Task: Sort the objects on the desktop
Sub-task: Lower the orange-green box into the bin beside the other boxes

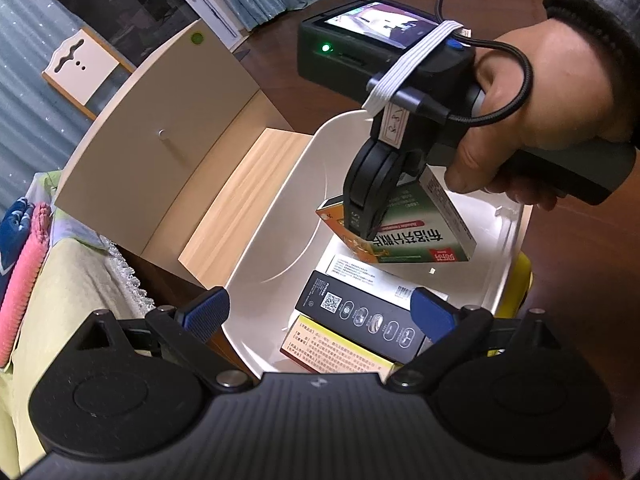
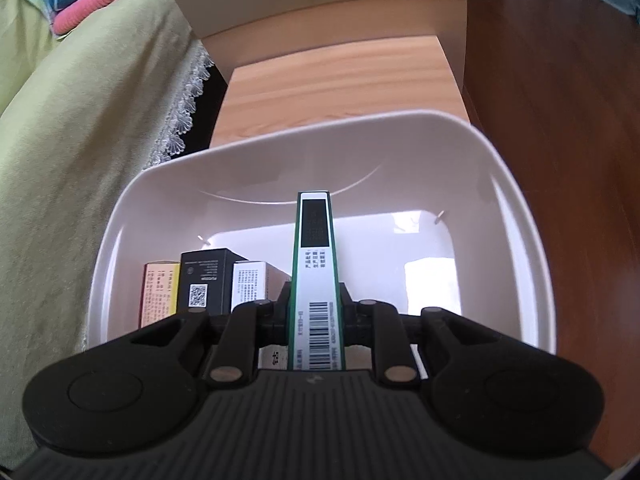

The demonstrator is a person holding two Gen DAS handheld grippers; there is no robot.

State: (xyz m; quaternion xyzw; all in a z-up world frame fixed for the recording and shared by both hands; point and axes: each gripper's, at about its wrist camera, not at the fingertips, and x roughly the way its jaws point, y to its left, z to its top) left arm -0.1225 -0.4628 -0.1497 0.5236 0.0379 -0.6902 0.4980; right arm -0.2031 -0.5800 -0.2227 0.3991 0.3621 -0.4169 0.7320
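Observation:
My right gripper (image 1: 366,228) is shut on a green and white medicine box (image 1: 424,228) and holds it over the white plastic bin (image 1: 280,216). In the right wrist view the box (image 2: 314,264) stands edge-on between the jaws of that gripper (image 2: 314,300), barcode side up, inside the bin (image 2: 132,216). A yellow box (image 2: 158,294), a black box with a QR code (image 2: 204,280) and a white box (image 2: 252,284) stand side by side at the bin's left. An orange box (image 1: 340,216) lies under the held one. My left gripper (image 1: 320,312) is open and empty at the bin's near rim.
A pale wooden drawer unit (image 1: 160,136) stands beyond the bin. A black device with a lit screen (image 1: 360,40) sits on the dark brown table (image 2: 560,120). A green cloth with lace trim (image 2: 80,140) lies to the left. Something yellow (image 1: 520,280) shows beside the bin.

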